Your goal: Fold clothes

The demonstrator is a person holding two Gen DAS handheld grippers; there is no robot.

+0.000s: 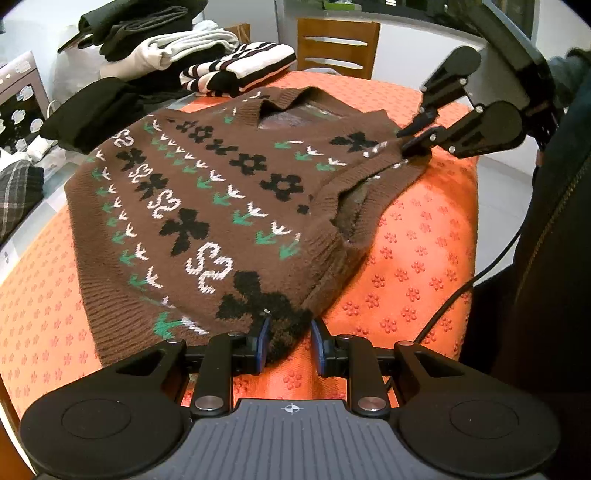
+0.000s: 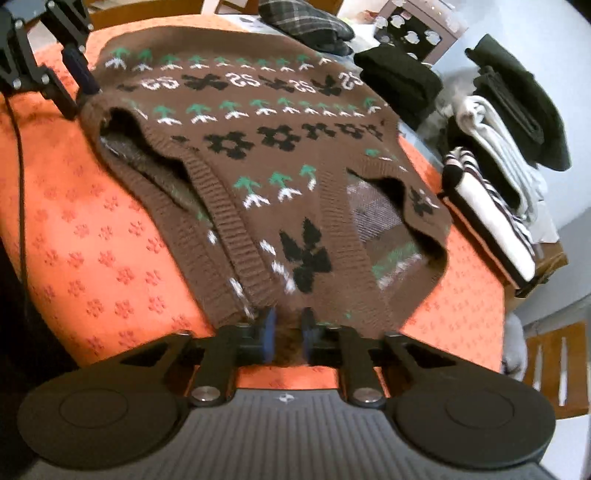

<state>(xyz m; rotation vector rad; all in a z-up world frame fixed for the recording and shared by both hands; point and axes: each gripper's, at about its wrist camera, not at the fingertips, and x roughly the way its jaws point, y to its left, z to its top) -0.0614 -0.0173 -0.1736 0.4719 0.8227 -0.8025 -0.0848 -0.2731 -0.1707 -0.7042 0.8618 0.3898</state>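
Note:
A brown knitted vest [image 1: 207, 206] with black flowers and green and white arrows lies spread on the orange tablecloth [image 1: 417, 273]. My left gripper [image 1: 288, 343] is shut on the vest's bottom corner. My right gripper [image 1: 410, 142] is shut on the vest's shoulder by the armhole. In the right wrist view the vest [image 2: 266, 155] stretches away from my right gripper [image 2: 288, 334], and the left gripper [image 2: 79, 96] holds the far hem corner at the upper left.
Folded clothes sit at the table's far side: a striped garment [image 1: 240, 70], white ones [image 1: 177, 48], black ones [image 1: 96, 110], a plaid one [image 2: 306, 22]. A wooden chair [image 1: 338, 48] stands behind. A cable [image 1: 461, 295] and my dark jacket [image 1: 554, 221] are at the right.

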